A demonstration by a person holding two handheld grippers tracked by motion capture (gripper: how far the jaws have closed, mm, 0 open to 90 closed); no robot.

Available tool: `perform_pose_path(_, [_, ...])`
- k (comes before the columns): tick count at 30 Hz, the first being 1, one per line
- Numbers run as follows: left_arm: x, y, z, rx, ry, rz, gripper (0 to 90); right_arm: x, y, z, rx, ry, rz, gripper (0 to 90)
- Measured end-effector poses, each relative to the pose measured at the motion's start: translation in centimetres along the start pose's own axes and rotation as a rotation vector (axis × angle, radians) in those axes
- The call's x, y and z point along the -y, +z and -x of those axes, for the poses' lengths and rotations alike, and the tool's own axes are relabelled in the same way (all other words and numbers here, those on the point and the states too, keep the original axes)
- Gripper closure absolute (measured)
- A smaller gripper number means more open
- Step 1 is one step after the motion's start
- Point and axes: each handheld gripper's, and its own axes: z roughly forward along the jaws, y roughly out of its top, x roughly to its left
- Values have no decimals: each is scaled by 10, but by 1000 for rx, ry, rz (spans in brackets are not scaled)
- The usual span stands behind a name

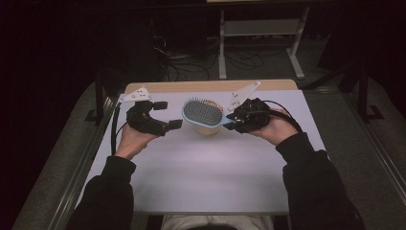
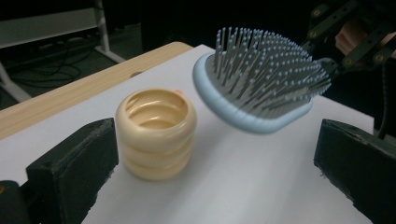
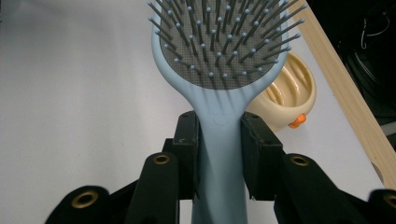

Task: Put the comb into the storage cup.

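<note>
Near the worktop's far edge, our right gripper point(image 3: 219, 140) clamps the hairbrush point(image 3: 219, 56) handle above the cream cup point(image 2: 156, 133); left gripper point(image 1: 165, 115) gapes empty.

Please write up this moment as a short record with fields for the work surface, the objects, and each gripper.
surface: white table with a wooden far edge
held object: light blue hairbrush, bristles up, lifted clear of the table
other object: cream ribbed cup, upright and open, under the brush head in the high view
right gripper: jaws clamped on the brush handle
left gripper: jaws wide apart, nothing between them, facing the cup
</note>
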Motion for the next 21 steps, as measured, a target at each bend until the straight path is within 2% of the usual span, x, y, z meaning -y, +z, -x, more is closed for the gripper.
perform_pose_path(5, [-2,13,1,22,-14,-19,0,-1,0,0,17,-8,7,681])
perform_pose_path(12, [-3,31,3,55,-53,-14,0,-3,2,-2,27,-21,5,681])
perform_pose_path(13, [-5,35,2,74,-84,-7,0,-3,3,-3,35,-24,9,681])
perform_pose_path(14, [-5,35,2,74,-84,-7,0,-3,3,-3,35,-24,9,681])
perform_pose_path(17, [-5,42,3,101,-124,4,0,-3,5,-3,51,-33,-2,681])
perform_pose_path(19, [-5,45,3,131,-162,36,0,-3,6,-4,50,-34,-3,681])
perform_pose_path(20, [-5,45,3,131,-162,36,0,-3,6,-4,50,-34,-3,681])
perform_pose_path(21, [-4,47,5,171,-188,72,0,-4,7,-5,49,-33,0,680])
